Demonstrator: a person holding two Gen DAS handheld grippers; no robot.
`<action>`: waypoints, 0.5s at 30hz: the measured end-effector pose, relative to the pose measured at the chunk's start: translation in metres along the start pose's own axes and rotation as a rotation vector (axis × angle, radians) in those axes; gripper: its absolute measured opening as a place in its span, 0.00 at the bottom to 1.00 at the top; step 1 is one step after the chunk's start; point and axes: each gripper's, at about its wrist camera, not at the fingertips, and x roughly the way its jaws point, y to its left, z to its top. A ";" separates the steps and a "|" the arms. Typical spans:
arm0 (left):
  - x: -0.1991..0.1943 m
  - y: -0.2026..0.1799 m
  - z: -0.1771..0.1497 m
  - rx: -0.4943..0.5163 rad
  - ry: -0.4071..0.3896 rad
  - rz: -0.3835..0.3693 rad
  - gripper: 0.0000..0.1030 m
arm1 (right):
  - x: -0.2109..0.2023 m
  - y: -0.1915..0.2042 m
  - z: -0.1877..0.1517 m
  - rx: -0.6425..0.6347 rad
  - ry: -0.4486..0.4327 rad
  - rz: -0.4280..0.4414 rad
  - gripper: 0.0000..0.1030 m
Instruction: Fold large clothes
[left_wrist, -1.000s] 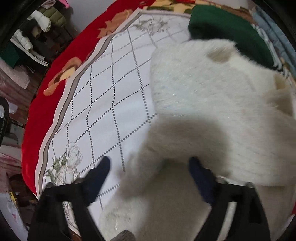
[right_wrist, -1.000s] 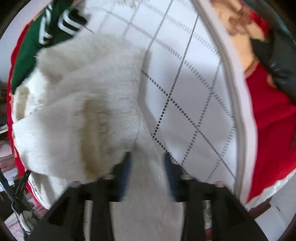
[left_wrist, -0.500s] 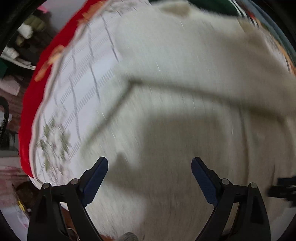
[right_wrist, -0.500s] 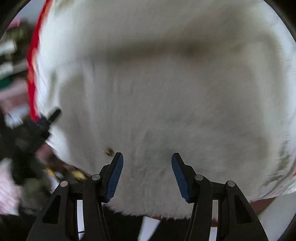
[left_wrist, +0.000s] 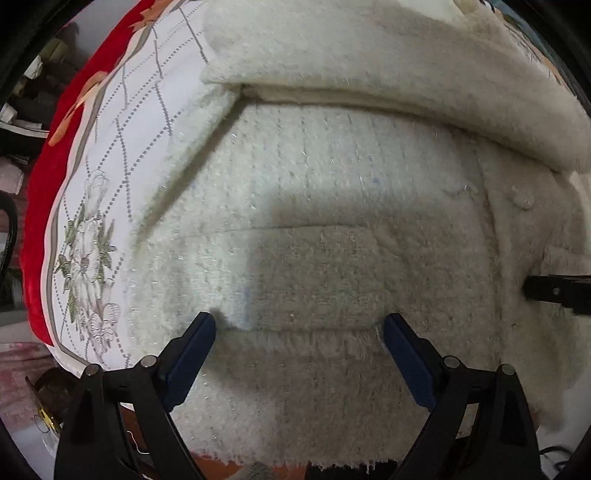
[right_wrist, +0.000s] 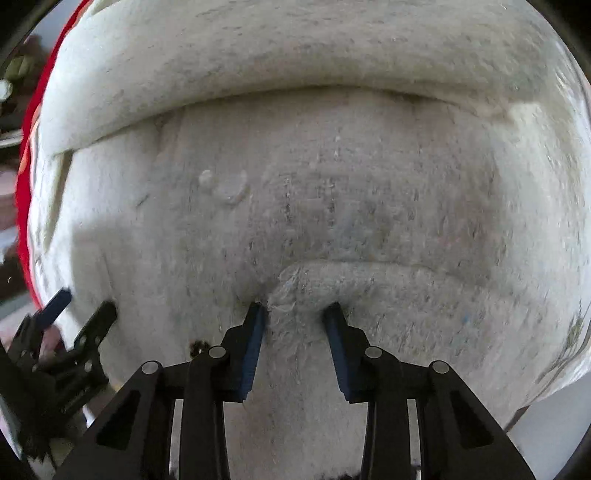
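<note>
Two grippers work over a fluffy cream coat (left_wrist: 332, 206) spread on a bed's white quilt (left_wrist: 122, 155) with red border. Near the coat's hem, the left gripper (left_wrist: 299, 332) hovers with jaws spread wide, touching nothing. Beside the coat's button (right_wrist: 229, 188), the right gripper (right_wrist: 297, 314) has just been closing and pinches a raised fold of fabric.

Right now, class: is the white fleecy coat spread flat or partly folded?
Partly folded: across the white fleecy coat a thick sleeve lies doubled over its body.
</note>
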 end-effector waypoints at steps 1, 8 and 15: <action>-0.009 0.005 0.003 -0.013 -0.016 -0.003 0.91 | -0.011 -0.008 0.005 0.035 0.020 0.054 0.36; -0.065 0.004 0.036 -0.093 -0.162 0.029 0.91 | -0.156 -0.109 0.051 0.219 -0.264 0.055 0.53; -0.072 -0.046 0.065 -0.188 -0.198 0.100 0.91 | -0.132 -0.218 0.173 0.419 -0.301 0.322 0.56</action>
